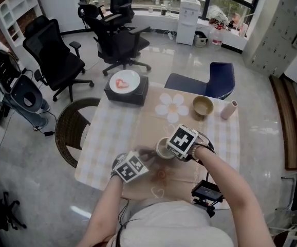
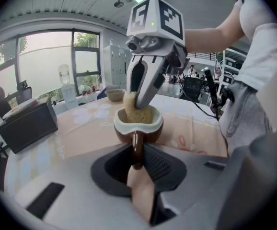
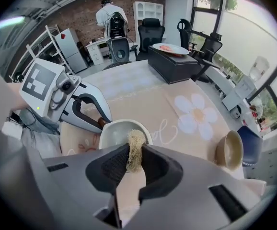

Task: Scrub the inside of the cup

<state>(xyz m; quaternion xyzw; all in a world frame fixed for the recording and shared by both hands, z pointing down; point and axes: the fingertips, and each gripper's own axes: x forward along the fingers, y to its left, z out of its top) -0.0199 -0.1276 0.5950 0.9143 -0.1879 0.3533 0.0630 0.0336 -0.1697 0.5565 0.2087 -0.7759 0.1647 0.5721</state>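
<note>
gleaming brown cup, cream rim, tan scrubber inside

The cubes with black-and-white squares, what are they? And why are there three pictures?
The cubes sit on two hand-held tools that a person squeezes; there is no robot here. The head view comes from a camera on the person's head, looking down at the table. The other two views come from a camera riding on each tool. The left tongs pinch the brown cup by its handle. The right tongs pinch a tan scrubbing pad and poke it into the cup. Also on the table are a bowl and a black box with a plate on top.
</note>
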